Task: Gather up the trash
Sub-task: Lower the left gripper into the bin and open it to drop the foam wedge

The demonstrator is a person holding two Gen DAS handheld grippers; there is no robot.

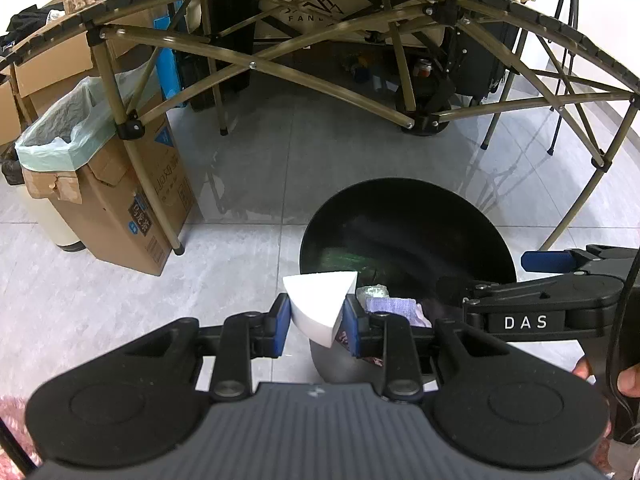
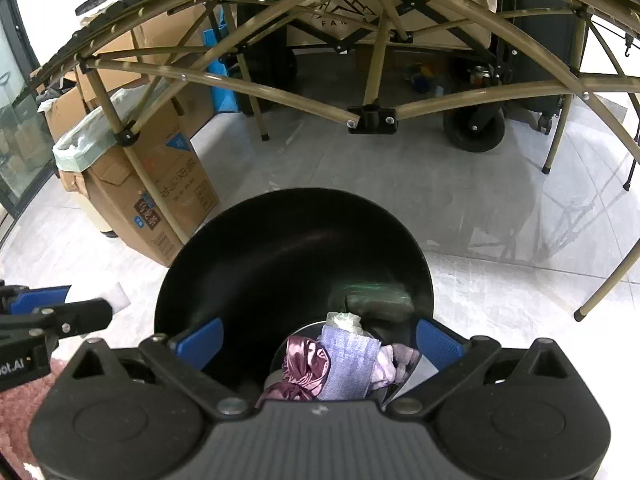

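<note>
While the left gripper (image 1: 316,322) clamped a white wedge (image 1: 320,304), the bin (image 2: 292,248) held wrappers (image 2: 340,364) between the right gripper's (image 2: 318,342) wide-spread fingers.

Bin (image 2: 288,248) on floor before folding table (image 1: 256,64); lined box (image 1: 120,184) left; wrappers (image 2: 344,364) inside bin.

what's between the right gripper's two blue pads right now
Nothing is gripped: the right gripper is open over the black bin, and only the trash inside it shows between the pads in the right wrist view.
</note>
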